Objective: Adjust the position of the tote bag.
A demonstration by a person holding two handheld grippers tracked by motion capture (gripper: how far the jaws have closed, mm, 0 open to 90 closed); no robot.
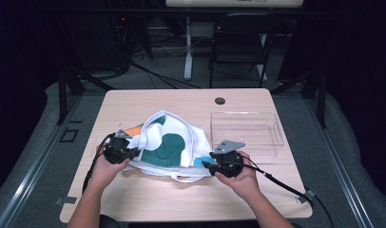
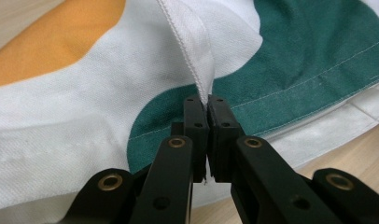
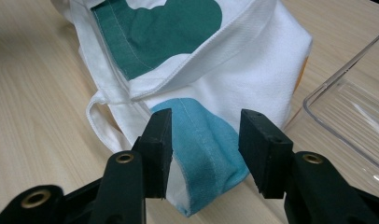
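Pale wood-grain laminate is your work surface: in the high view the table [image 1: 148, 199] stands on grey carpet in a dark room, with a folding chair [image 1: 238, 42] beyond its far edge at about 12 o'clock. The cloth bag [image 1: 169, 145], white with green, orange and blue patches, lies mid-table. A clear plastic bin [image 1: 246, 130] sits at 3 o'clock from it, just beside. Your left gripper [image 1: 129, 153] is at the bag's 9 o'clock edge, your right gripper [image 1: 211, 166] at its 4 o'clock corner; from this height I can't quite judge the jaws.

In the left gripper view, your left gripper [image 2: 208, 108] has its pads pressed together on a white fold of the bag [image 2: 85, 107], pinched tight; the fabric rises toward 12 o'clock.

In the right gripper view, your right gripper [image 3: 205, 135] stands parted, pads on either side of the bag's blue corner [image 3: 197, 144] without pressing it. The bin's wall [image 3: 346, 107] is at 3 o'clock.
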